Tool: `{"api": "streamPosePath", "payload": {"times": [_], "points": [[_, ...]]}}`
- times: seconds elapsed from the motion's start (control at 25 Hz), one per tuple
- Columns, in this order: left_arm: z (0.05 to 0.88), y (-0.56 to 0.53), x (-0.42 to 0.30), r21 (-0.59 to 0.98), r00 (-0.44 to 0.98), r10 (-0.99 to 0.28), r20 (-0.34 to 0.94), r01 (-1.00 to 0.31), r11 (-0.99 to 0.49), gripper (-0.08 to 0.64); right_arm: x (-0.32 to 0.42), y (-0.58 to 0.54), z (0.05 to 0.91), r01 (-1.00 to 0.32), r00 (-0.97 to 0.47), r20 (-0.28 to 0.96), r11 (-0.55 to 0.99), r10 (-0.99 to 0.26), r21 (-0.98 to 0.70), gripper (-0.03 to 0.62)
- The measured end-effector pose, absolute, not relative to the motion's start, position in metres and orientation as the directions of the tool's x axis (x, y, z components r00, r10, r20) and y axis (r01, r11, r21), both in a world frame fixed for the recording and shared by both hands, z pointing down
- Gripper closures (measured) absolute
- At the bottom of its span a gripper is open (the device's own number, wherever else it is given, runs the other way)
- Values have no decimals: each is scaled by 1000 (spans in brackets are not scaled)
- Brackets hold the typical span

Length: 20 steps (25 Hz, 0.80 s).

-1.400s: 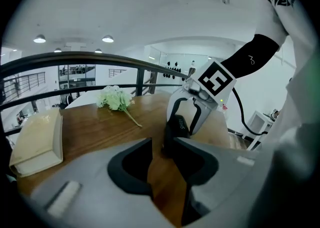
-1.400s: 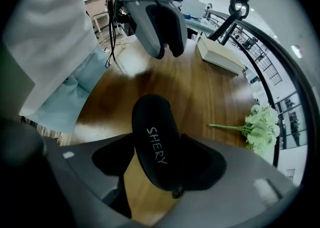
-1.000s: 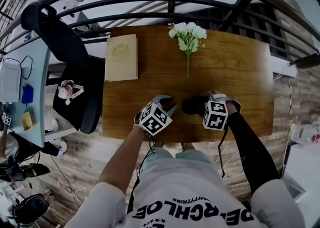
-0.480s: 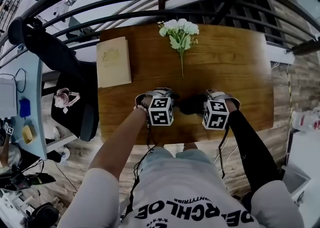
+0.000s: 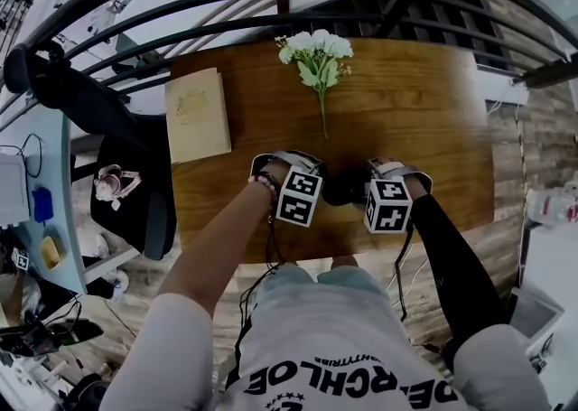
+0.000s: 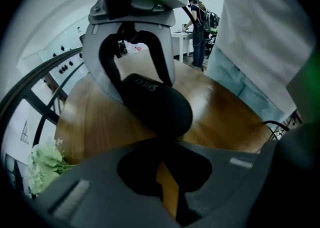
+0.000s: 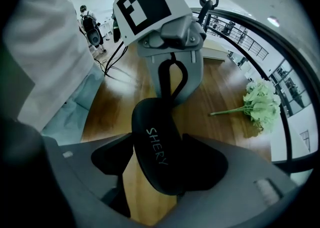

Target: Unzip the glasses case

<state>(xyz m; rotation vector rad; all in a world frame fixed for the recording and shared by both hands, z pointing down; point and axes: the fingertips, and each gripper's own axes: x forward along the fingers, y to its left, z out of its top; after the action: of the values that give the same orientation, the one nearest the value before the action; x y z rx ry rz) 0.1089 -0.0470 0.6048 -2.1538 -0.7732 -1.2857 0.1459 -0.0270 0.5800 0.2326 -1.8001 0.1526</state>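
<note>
The left hand-held gripper [image 6: 162,154] has just been closing, its jaws narrowed to a slit at the left end of the black glasses case [image 6: 159,105]; whether the zip pull is caught between them is too dark to tell; the right hand-held gripper [image 7: 159,169] is clenched across the case's other end, holding it over the near part of the wooden counter [image 5: 424,129]; a sprig of white flowers [image 5: 316,50] lies at the far side, a cream book [image 5: 197,114] at the far left. The case looks fully closed, with no gap along its seam, so I judge the unzipping not begun; the pull has yet to be gripped and drawn round the case.
</note>
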Motion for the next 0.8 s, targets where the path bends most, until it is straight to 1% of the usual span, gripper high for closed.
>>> {"api": "streamPosePath", "payload": {"times": [0.04,0.48,0.8], "points": [[604,-48,110,-133,389,209,897,690,-712,443,146,-27,580,-240,-228,971,971,-77,21,258],[601,-52,103,-60,409,227,884,580,-812,449,145,-28,584,-257,-190,978,966,-90,39,258],[598,-49,94,-59,433,208,877,527,-848,449,145,-27,586,-281,-168,980,958,-106,56,256]]}}
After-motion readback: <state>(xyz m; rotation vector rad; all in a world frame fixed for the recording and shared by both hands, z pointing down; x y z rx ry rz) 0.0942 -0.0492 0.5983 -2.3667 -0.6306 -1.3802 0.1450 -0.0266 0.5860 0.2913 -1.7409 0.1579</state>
